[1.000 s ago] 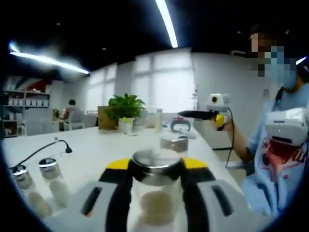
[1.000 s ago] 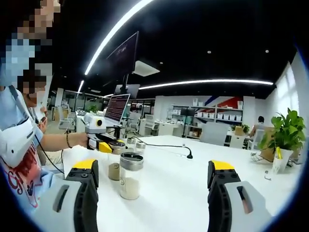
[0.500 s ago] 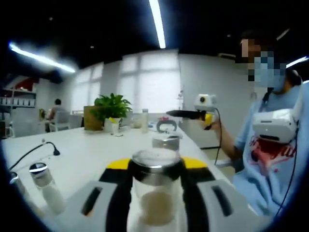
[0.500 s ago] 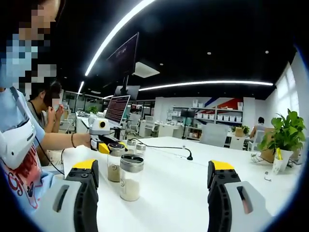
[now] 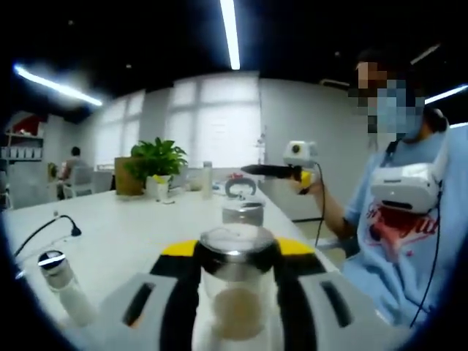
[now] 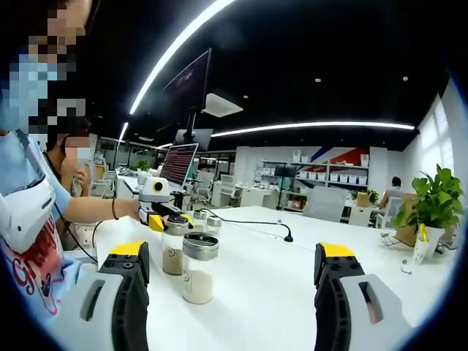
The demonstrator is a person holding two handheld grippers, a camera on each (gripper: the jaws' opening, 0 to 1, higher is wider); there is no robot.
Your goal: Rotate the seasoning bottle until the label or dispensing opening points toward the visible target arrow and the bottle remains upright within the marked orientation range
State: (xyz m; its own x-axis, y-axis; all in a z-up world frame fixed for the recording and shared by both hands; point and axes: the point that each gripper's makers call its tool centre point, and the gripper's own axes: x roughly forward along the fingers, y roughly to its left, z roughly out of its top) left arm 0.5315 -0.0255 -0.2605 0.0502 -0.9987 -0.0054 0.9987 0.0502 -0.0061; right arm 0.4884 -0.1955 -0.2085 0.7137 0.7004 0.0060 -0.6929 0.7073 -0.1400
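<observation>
The seasoning bottle [image 5: 235,289] between the left gripper's jaws has clear glass walls and a shiny brushed-metal cap. A second bottle [image 6: 198,267] looks the same, with pale powder inside. The table [image 6: 278,292] is smooth, matt white. The right gripper [image 6: 232,292] is matt grey plastic with glossy yellow tips.

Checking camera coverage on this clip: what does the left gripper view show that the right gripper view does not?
Left gripper view: the left gripper shut on a bottle, seen close, and windows. Right gripper view: the right gripper open, and a monitor. Both: the white table, a plant and a second bottle.
</observation>
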